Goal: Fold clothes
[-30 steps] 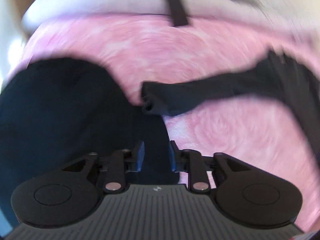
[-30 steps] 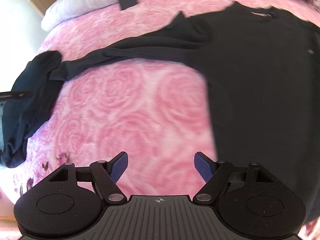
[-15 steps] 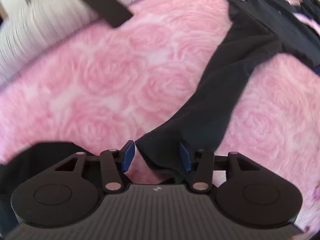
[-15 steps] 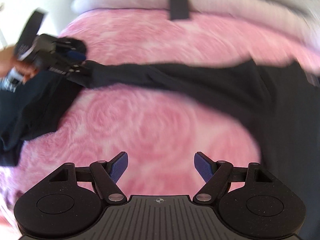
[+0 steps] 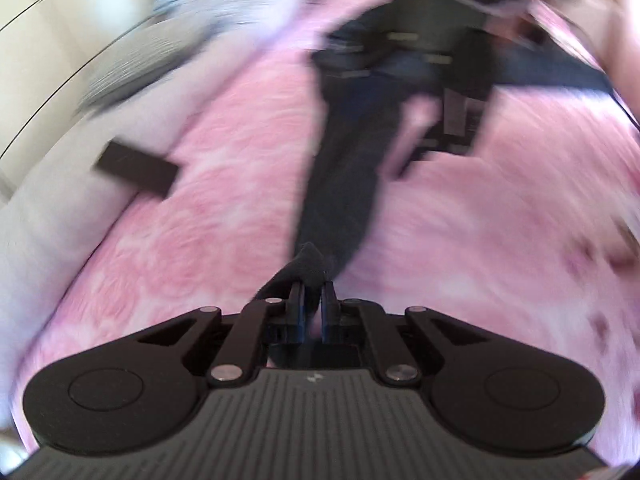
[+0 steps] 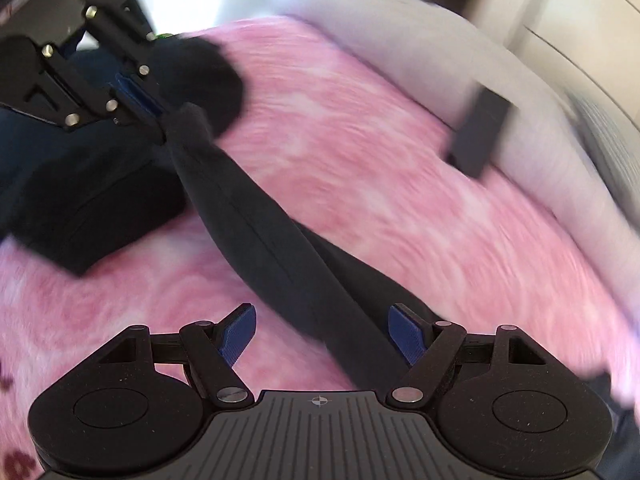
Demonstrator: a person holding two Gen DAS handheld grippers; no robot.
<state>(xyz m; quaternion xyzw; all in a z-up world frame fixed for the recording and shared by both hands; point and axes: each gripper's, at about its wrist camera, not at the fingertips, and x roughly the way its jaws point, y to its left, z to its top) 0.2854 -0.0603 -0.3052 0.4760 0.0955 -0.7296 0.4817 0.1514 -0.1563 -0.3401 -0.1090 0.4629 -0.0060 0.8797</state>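
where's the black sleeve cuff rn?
Pinched in the left gripper, low centre of the left wrist view; the black sleeve cuff hangs over the pink rose-print bedspread.

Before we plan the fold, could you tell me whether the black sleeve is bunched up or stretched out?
Stretched out. The sleeve runs as one long band over the pink blanket, its cuff pinched in the left gripper.

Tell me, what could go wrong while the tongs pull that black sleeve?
1. The left tongs pinch only the tip of the black sleeve, so it might slip out.
2. The right tongs are open around the sleeve, not holding it, so the shirt may drag and bunch on the pink blanket.
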